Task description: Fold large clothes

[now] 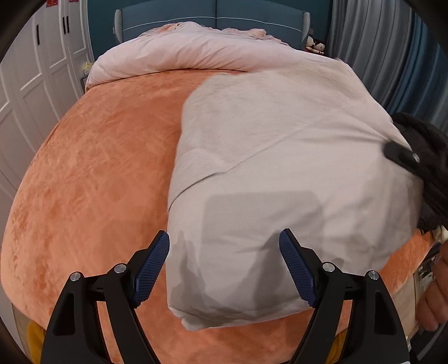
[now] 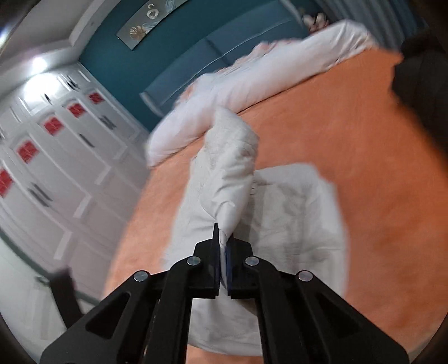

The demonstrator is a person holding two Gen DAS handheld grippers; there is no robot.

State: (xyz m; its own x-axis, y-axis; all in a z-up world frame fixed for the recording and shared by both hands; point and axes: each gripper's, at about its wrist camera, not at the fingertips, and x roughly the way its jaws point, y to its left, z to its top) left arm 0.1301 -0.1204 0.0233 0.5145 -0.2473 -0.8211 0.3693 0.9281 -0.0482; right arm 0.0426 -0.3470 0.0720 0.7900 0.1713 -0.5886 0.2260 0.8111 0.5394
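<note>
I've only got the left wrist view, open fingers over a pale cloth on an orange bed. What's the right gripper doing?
Observer: The right gripper is shut on a bunched fold of the pale cloth, lifted off the orange bed.
Operator: Is the rest of the cloth up too?
Observer: No, the right wrist view shows the remainder lying flat beneath the lifted fold.
Operator: Anything on the wall above the headboard?
Observer: A long framed picture hangs on the teal wall there.
</note>
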